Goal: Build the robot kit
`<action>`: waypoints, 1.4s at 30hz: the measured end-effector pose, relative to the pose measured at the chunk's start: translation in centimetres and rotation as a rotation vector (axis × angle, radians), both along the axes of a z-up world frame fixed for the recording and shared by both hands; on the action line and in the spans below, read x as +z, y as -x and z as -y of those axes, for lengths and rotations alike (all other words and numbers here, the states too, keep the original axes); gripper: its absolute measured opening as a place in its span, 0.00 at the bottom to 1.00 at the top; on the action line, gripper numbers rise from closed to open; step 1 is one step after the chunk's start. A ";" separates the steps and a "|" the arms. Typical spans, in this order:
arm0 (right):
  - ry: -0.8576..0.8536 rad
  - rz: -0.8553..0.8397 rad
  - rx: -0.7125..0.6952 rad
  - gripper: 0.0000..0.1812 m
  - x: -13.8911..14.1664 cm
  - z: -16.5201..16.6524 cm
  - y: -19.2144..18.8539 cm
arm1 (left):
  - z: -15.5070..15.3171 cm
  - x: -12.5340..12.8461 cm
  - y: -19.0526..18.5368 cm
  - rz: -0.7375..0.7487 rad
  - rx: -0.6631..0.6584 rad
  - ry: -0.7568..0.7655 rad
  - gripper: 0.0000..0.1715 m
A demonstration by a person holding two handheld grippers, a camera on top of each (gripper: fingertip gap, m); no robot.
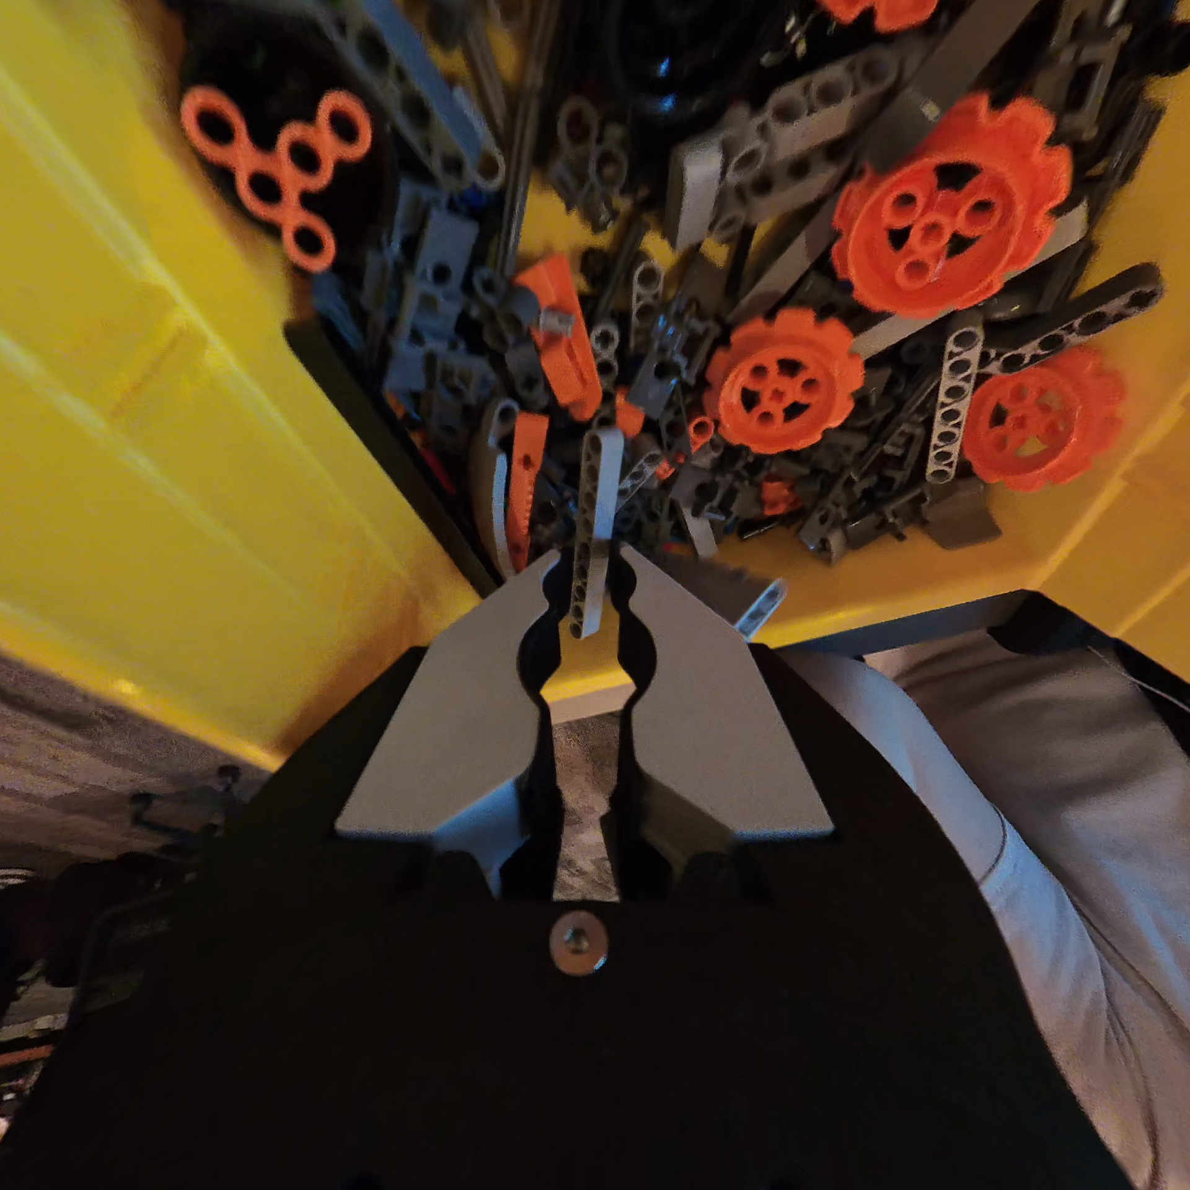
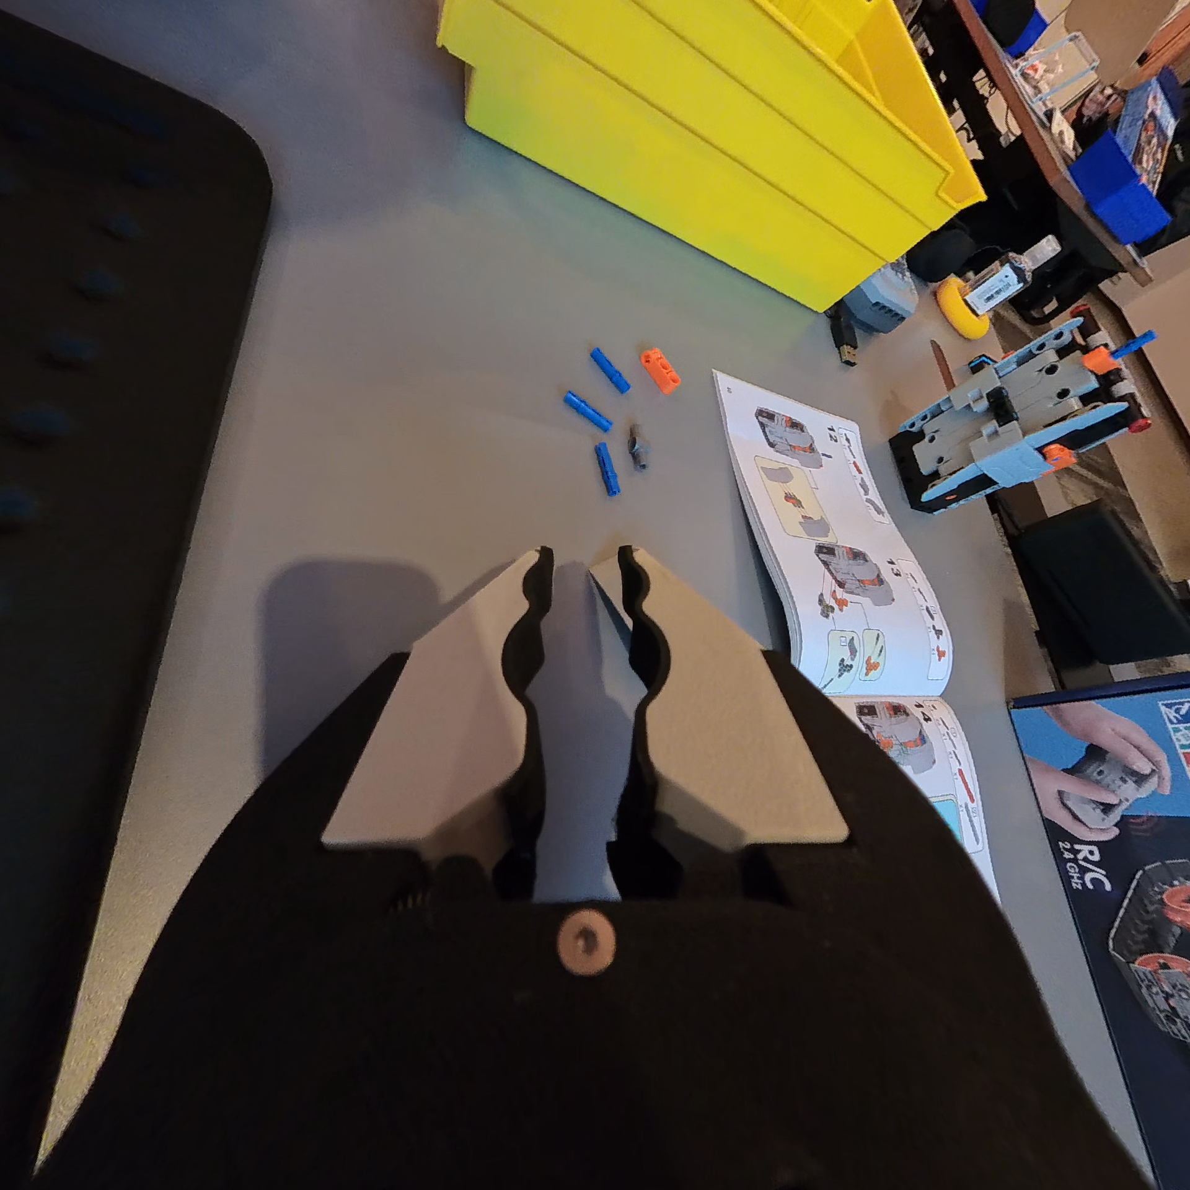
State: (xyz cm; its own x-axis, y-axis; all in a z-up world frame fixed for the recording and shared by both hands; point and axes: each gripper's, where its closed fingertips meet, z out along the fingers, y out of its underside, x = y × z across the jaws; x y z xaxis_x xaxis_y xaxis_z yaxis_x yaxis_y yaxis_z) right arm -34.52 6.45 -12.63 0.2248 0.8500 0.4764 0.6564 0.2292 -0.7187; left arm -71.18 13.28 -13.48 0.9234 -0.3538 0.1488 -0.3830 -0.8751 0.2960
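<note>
Now, left gripper (image 1: pixel 587 583): near the frame's centre, its jaws stand a little apart with a grey holed beam (image 1: pixel 591 534) upright between the tips; the pads look closed on its sides, though the contact itself is hard to make out.
Beam's place: over the near edge of the yellow bin (image 1: pixel 193 451), its upper end in front of the parts pile (image 1: pixel 740 386) of grey beams and orange gear wheels (image 1: pixel 782 380) that fills the upper right.
Right gripper (image 2: pixel 585 557): centre of its frame, parted by a narrow gap, nothing between the jaws, hovering above the grey table (image 2: pixel 399 322).
Ahead of it: three blue pins (image 2: pixel 595 418), a small grey connector (image 2: pixel 637 447) and an orange piece (image 2: pixel 660 369), lying loose just above the tips.
Right side of that frame: open instruction booklet (image 2: pixel 837 534), a partly built model (image 2: pixel 1017 418) beyond it, a printed box (image 2: pixel 1107 869) at lower right.
Upper middle: stacked yellow bins (image 2: pixel 676 141).
</note>
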 end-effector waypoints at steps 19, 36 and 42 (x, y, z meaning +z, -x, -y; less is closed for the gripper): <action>-0.015 0.014 0.016 0.11 0.0 0.3 0.3 | -11.2 3.4 -3.7 0.190 -0.026 -0.516 0.17; -0.026 0.042 0.020 0.11 -0.3 0.5 0.1 | -15.3 -0.7 -5.2 0.054 -0.266 -0.565 0.29; -0.032 0.040 0.022 0.10 -0.1 0.5 0.0 | -9.8 0.2 -3.0 0.086 -0.273 -0.409 0.08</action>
